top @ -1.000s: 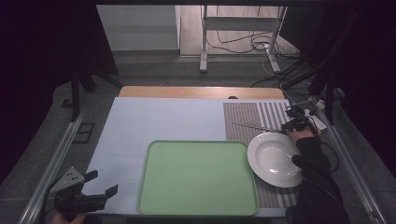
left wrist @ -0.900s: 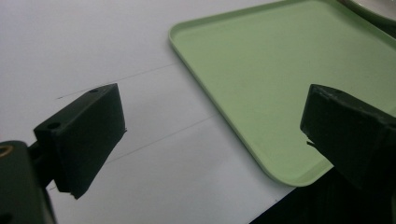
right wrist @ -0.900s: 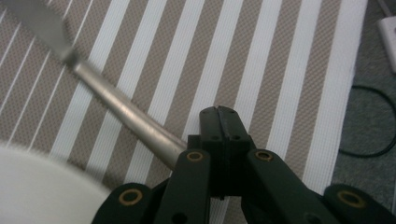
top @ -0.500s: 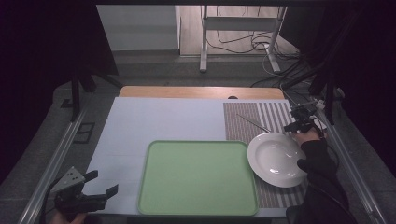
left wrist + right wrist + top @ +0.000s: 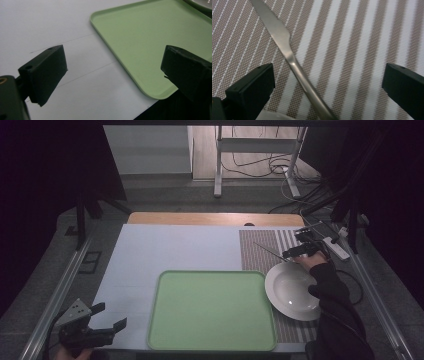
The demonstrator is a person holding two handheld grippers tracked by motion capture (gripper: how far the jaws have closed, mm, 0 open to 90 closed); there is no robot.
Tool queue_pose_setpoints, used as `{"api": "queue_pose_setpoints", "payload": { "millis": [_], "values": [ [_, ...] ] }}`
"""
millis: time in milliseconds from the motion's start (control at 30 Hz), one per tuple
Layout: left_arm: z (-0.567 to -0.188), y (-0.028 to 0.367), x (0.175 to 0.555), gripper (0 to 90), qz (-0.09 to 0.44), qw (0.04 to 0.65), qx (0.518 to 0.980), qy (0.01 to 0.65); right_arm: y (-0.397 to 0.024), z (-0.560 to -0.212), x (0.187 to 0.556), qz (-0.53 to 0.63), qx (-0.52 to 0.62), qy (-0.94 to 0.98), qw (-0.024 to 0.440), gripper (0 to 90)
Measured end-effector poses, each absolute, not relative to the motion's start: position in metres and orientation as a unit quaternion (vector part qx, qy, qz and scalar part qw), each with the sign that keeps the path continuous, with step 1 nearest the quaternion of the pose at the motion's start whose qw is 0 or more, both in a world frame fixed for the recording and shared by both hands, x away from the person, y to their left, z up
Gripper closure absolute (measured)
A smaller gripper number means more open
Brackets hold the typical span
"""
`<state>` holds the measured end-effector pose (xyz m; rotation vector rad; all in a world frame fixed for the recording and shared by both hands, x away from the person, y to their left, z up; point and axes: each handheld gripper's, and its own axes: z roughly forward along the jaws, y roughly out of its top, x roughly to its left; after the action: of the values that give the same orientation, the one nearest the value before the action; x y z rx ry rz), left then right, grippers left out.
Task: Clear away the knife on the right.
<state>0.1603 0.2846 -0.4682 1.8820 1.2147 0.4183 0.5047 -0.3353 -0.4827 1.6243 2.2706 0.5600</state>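
Right gripper view: knife (image 5: 287,47) flat on striped mat (image 5: 362,50), between right gripper (image 5: 328,87) jaws just spread wide, untouched. Left gripper (image 5: 112,75) spread, empty, beside green tray (image 5: 160,37).

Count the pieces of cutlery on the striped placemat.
1. A single knife lies on the striped placemat, beyond the white plate, between the open jaws of the right gripper. The person's sleeve covers part of the mat.
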Motion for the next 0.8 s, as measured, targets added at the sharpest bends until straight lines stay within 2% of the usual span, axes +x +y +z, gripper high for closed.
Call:
{"api": "queue_pose_setpoints", "payload": {
  "millis": [167,300,333,400,500,700,800],
  "values": [
    [-0.468,0.285,0.160,6.5,0.167,0.419,0.750,0.484,-0.325,-0.494,0.510,0.173,0.551,0.804,0.141,0.2],
    [-0.468,0.285,0.160,6.5,0.167,0.419,0.750,0.484,-0.328,-0.500,0.512,0.164,0.553,0.805,0.137,9.0],
    [-0.468,0.285,0.160,6.5,0.167,0.419,0.750,0.484,-0.330,-0.501,0.513,0.164,0.555,0.804,0.137,14.0],
    [-0.468,0.285,0.160,6.5,0.167,0.420,0.750,0.484,-0.333,-0.501,0.512,0.168,0.551,0.806,0.134,16.4],
    [-0.468,0.285,0.160,6.5,0.167,0.420,0.750,0.484,-0.335,-0.497,0.508,0.168,0.529,0.821,0.134,39.5],
    [-0.468,0.285,0.160,6.5,0.167,0.420,0.750,0.484,-0.338,-0.492,0.506,0.170,0.501,0.839,0.127,76.6],
    [-0.468,0.285,0.160,6.5,0.167,0.420,0.750,0.483,-0.337,-0.492,0.505,0.171,0.489,0.846,0.127,79.8]
  ]
}}
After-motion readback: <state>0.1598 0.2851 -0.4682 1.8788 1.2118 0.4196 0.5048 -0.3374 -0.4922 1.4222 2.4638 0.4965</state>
